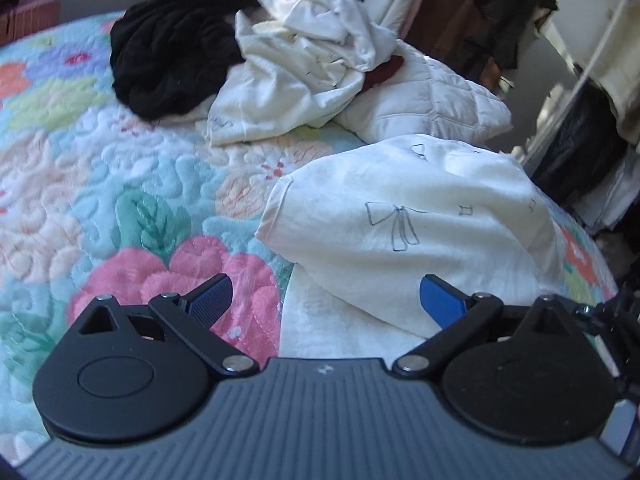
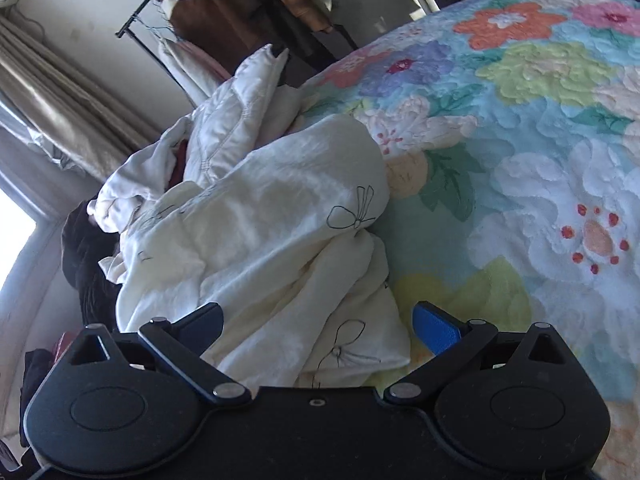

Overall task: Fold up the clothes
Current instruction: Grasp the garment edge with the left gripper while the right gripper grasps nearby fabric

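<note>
A white garment with drawn bow prints [image 1: 404, 224] lies partly folded on the floral quilt [image 1: 132, 184], close in front of my left gripper [image 1: 326, 300], which is open and empty above its near edge. In the right wrist view the same kind of white bow-print cloth [image 2: 280, 232] lies crumpled in front of my right gripper [image 2: 318, 328], which is open and empty just over its near end. A pile of more clothes, black [image 1: 168, 44] and white [image 1: 304, 52], lies at the far side of the bed.
A white quilted jacket [image 1: 432, 100] lies behind the garment, also in the right wrist view [image 2: 236, 128]. A clothes rack with hanging dark and brown garments [image 2: 240, 12] stands beyond the bed. Curtains [image 2: 60, 92] hang at the left. The floral quilt [image 2: 540, 160] spreads to the right.
</note>
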Action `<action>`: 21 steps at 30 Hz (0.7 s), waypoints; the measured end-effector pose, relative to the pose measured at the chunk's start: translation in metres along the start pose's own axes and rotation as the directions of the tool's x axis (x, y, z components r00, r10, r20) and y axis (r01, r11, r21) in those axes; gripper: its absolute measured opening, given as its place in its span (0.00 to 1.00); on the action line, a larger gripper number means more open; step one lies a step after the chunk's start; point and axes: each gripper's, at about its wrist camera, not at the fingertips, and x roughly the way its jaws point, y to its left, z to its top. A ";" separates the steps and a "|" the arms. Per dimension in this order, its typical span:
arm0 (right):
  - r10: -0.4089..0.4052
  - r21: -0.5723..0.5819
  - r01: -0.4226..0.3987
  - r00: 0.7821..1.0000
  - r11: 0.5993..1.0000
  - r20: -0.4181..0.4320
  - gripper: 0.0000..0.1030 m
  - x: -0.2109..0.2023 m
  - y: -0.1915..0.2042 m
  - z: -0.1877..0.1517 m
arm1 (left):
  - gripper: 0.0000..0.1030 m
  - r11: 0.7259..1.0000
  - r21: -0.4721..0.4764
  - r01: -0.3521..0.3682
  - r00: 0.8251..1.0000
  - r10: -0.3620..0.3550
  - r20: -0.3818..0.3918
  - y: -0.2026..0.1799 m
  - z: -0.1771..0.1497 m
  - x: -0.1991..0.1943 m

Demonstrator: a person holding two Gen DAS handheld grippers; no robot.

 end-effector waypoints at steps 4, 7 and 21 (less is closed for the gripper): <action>0.018 -0.010 -0.018 1.000 1.000 0.023 1.00 0.025 0.003 0.001 | 0.98 1.000 -0.019 -0.010 0.999 0.010 -0.031 -0.004 0.002 0.024; 0.053 -0.084 -0.052 0.999 0.995 0.005 0.82 0.038 0.018 -0.001 | 0.96 1.000 0.007 -0.008 1.000 0.008 -0.026 -0.012 -0.002 0.022; 0.265 -0.141 -0.277 0.960 0.951 -0.095 0.22 -0.042 0.041 -0.054 | 0.04 0.995 -0.009 0.099 0.989 -0.100 -0.109 -0.018 -0.037 -0.038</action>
